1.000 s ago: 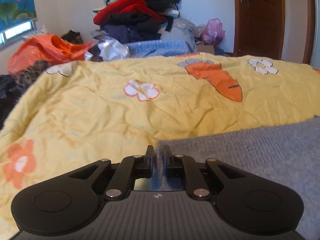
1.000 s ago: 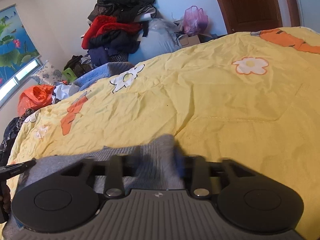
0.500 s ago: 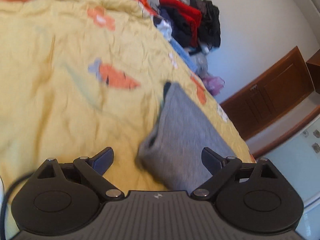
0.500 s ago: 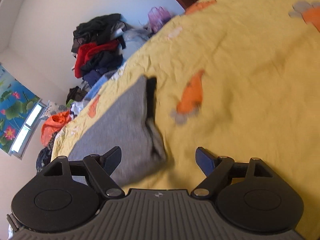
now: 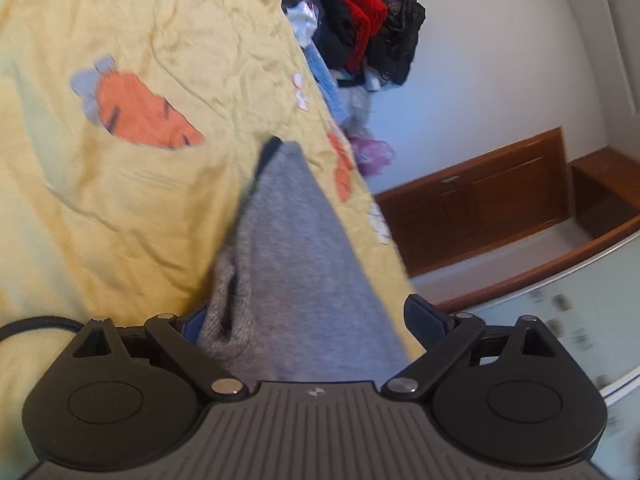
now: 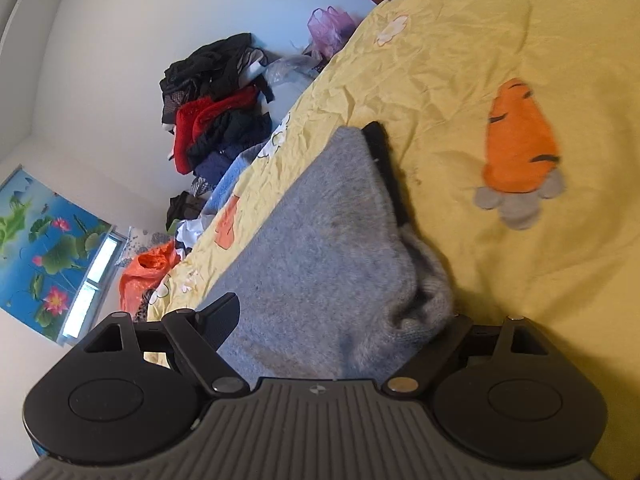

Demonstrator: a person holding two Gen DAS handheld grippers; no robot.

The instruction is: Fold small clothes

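Left wrist view: left gripper (image 5: 308, 320) has fingers (image 5: 424, 314) spread wide; the jaws have just been opening, and the grey knit garment (image 5: 296, 248) lies between them, not pinched. The near finger is partly hidden behind the knit, so contact there cannot be told. The garment lies folded into a long strip on the yellow quilt (image 5: 132, 200) of the bed, running away from the camera; a dark inner layer (image 5: 268, 152) peeks out at the far end. Judgement: soft, light, fuzzy knit, no stiffness, will sag and slump if lifted by one point. The near end is thick and bunched with an open slit; best taken at the corners of that end, through all layers at once.

Right wrist view: right gripper (image 6: 336, 320) fingers (image 6: 222, 314) also spread, jaws just opened further, the same grey strip between them without pressure from the visible finger; the other finger is hidden under the rolled near edge (image 6: 424, 304). The quilt is wrinkled and may drag with the knit.

Surroundings: clothes heap (image 6: 216, 116) against the wall, orange bag (image 6: 144, 276), purple bag (image 6: 332, 26), all well apart from the garment. The quilt around the strip is bare apart from its carrot print (image 6: 520, 140); nothing obstructs a further fold. A black cable (image 5: 36, 326) trails beside the left gripper; possible snag.
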